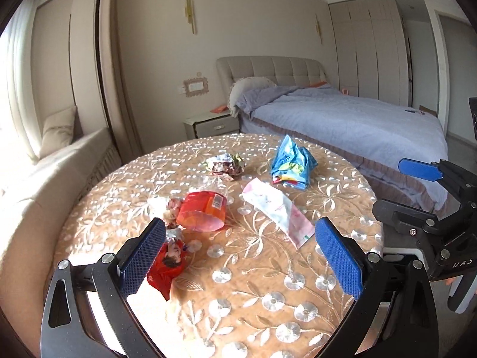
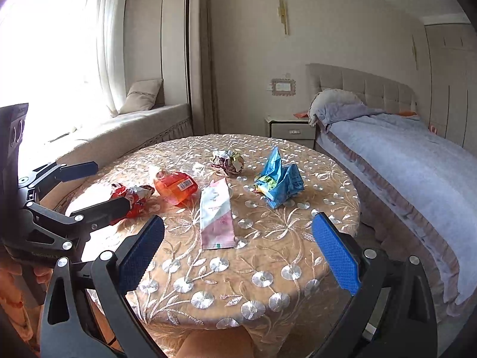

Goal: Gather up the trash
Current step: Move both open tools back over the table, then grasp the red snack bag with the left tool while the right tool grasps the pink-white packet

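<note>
Several pieces of trash lie on a round table with an embroidered cloth (image 1: 253, 283). A red crumpled wrapper (image 1: 168, 264) lies near my left finger. An orange clear wrapper (image 1: 202, 213), a white-pink packet (image 1: 277, 213), a blue crumpled bag (image 1: 290, 161) and a small crumpled ball (image 1: 225, 164) lie farther out. My left gripper (image 1: 238, 252) is open and empty above the table's near side. My right gripper (image 2: 238, 246) is open and empty, just before the white-pink packet (image 2: 216, 213). The blue bag (image 2: 278, 180), orange wrapper (image 2: 177, 191) and red wrapper (image 2: 131, 198) show there too.
A bed with a blue-grey cover (image 1: 342, 119) stands to the right of the table. A nightstand (image 1: 211, 125) stands behind it. A window seat with a cushion (image 2: 143, 95) runs along the left. The right gripper's body (image 1: 432, 217) shows at the table's right edge.
</note>
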